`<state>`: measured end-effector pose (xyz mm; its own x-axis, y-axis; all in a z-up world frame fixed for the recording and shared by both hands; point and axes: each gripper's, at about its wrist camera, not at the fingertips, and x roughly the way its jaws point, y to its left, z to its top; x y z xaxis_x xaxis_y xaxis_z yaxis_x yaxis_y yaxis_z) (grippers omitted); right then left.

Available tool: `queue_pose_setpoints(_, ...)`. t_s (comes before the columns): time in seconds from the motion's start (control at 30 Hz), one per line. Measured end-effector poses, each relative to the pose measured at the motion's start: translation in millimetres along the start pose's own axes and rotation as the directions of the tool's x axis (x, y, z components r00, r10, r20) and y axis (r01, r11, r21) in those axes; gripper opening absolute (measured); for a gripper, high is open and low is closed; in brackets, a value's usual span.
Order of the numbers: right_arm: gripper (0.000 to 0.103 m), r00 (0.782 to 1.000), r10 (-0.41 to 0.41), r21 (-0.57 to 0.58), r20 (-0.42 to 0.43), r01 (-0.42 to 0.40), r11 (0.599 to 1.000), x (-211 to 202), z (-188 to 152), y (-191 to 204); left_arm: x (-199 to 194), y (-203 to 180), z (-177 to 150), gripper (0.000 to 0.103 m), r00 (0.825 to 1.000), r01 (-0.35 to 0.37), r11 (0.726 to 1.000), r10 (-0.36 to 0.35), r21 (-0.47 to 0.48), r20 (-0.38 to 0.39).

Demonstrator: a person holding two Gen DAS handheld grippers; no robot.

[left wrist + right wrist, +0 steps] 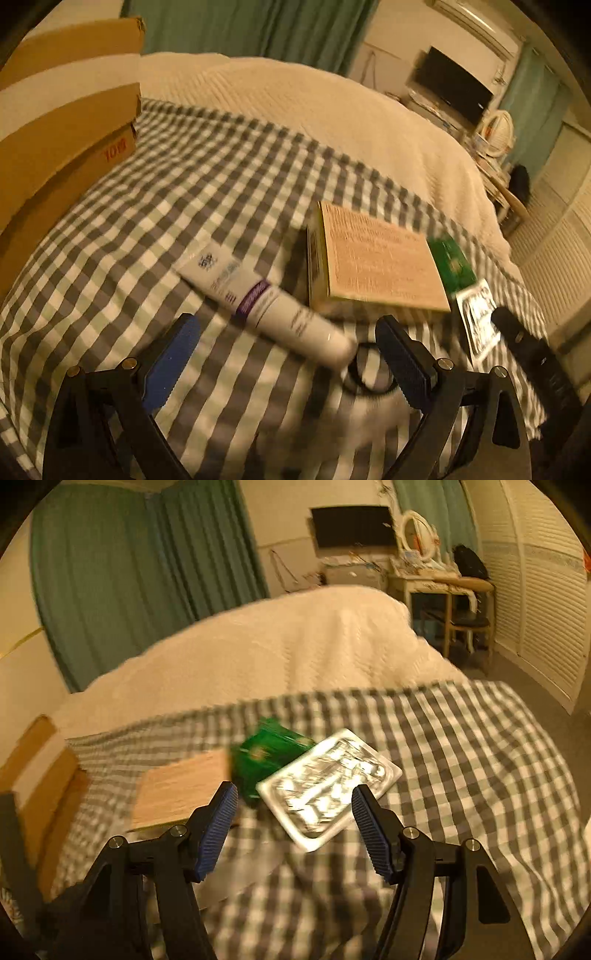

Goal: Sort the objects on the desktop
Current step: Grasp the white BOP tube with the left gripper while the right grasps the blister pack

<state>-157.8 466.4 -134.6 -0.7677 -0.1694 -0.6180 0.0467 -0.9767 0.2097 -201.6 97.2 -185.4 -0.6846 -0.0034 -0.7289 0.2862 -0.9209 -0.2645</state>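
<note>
In the left wrist view a white tube with a purple band (266, 299) lies slantwise on the grey checked cloth (192, 192), just ahead of my open, empty left gripper (286, 336). Right of the tube lies a tan box (376, 262), then a green packet (452, 262), a silver blister sheet (478, 317) and a black device (528, 347). In the right wrist view my open, empty right gripper (293, 805) hovers just before the silver blister sheet (328, 782), with the green packet (267, 755) and tan box (184, 790) to its left.
Stacked cardboard boxes (62, 122) stand at the left edge of the cloth, and they show in the right wrist view (40, 782). A cream bedspread (277, 646) lies beyond. A dressing table and chair (454, 602) stand far right.
</note>
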Motion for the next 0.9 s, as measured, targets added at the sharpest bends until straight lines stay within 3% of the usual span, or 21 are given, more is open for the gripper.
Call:
queue_pose_setpoints(0.03, 0.064, 1.0, -0.008, 0.007, -0.005, 0.008, 1.0, 5, 1, -2, 4, -2, 1, 0.099, 1.0, -0.021, 1.0, 0.021, 0.009, 0.0)
queue_pose_setpoints(0.1, 0.08, 0.999, -0.038, 0.015, -0.013, 0.038, 0.999, 13, -1, -4, 10, -2, 1, 0.099, 0.999, -0.047, 0.999, 0.047, 0.02, -0.009)
queue_pose_setpoints(0.17, 0.089, 1.0, -0.025, 0.024, -0.009, 0.025, 0.999, 18, -2, -2, 12, 0, 2, 0.099, 0.997, -0.071, 0.997, 0.071, 0.025, -0.007)
queue_pose_setpoints(0.27, 0.094, 0.999, -0.037, -0.028, -0.004, 0.037, 0.999, 21, -3, 11, 17, 3, 5, 0.099, 0.993, -0.114, 0.991, 0.116, 0.072, -0.026)
queue_pose_setpoints(0.37, 0.094, 0.996, -0.081, -0.058, -0.024, 0.079, 0.995, 28, -9, 15, 17, 9, 8, 0.099, 0.992, -0.118, 0.987, 0.123, 0.113, -0.04)
queue_pose_setpoints(0.47, 0.094, 0.995, -0.087, 0.002, -0.039, 0.087, 0.996, 25, -11, 4, 9, 27, 10, 0.099, 0.988, -0.143, 0.985, 0.148, 0.093, -0.051)
queue_pose_setpoints(0.57, 0.094, 0.981, -0.183, 0.036, -0.067, 0.185, 0.982, 16, -9, -6, 0, 41, 10, 0.099, 0.982, -0.177, 0.982, 0.18, 0.063, -0.055)
queue_pose_setpoints(0.67, 0.094, 0.985, -0.161, 0.084, -0.056, 0.165, 0.983, 5, -7, -9, -7, 47, 11, 0.099, 0.984, -0.171, 0.985, 0.172, 0.034, -0.042)
queue_pose_setpoints(0.73, 0.094, 0.99, -0.136, 0.083, -0.028, 0.138, 0.987, 1, -6, -4, -5, 45, 11, 0.095, 0.987, -0.156, 0.987, 0.157, 0.032, -0.042)
queue_pose_setpoints(0.8, 0.094, 0.991, -0.133, 0.047, -0.002, 0.133, 0.99, 3, -7, 4, 0, 44, 12, 0.08, 0.987, -0.15, 0.988, 0.152, 0.049, -0.043)
queue_pose_setpoints(0.83, 0.094, 0.992, -0.129, 0.039, 0.002, 0.129, 0.991, 7, -7, 7, 2, 42, 12, 0.078, 0.988, -0.149, 0.987, 0.151, 0.062, -0.042)
queue_pose_setpoints(0.9, 0.094, 0.993, -0.116, 0.035, -0.028, 0.116, 0.993, 20, -5, 8, 4, 36, 14, 0.072, 0.989, -0.142, 0.987, 0.145, 0.069, -0.036)
